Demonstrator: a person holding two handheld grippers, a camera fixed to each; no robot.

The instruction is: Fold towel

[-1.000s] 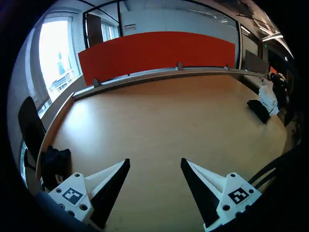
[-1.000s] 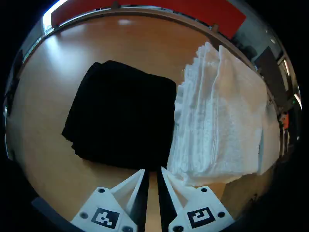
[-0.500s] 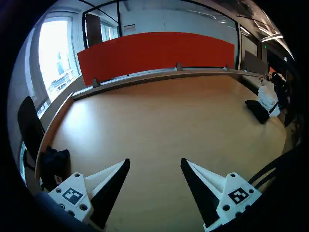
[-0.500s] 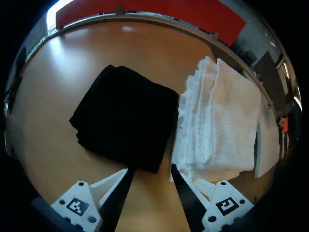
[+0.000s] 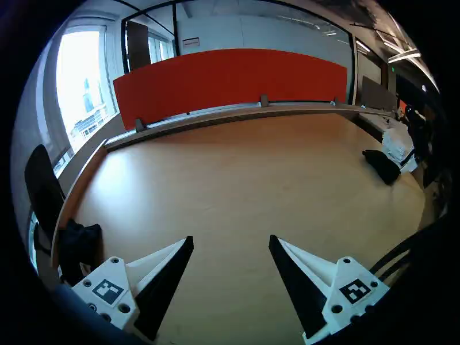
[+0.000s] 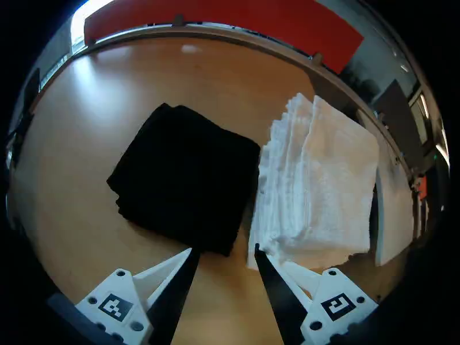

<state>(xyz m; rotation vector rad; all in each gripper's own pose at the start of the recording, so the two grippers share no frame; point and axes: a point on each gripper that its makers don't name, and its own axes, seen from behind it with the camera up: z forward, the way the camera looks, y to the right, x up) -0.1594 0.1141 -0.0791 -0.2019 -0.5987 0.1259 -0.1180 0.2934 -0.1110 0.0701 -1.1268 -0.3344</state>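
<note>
Towel [image 6: 184,178], black and folded, lies on the worktop [image 6: 86,144] just ahead of my right gripper [image 6: 224,256], just beside a white towel stack [image 6: 322,184]. That gripper stands partly open, holding nothing. My left gripper [image 5: 230,244] gapes wide, also holding nothing, over broad worktop running to an orange divider [image 5: 230,77]. A pale sheet [image 6: 394,213] past the stack is possibly another towel.

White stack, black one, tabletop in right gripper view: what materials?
White towel stack: likely terry cotton, matte; nubby surface, layered edges. Black folded towel: soft cloth, matte; weave too dark to tell. Tabletop: wood-look laminate or veneer, smooth satin; shows window glare.
</note>
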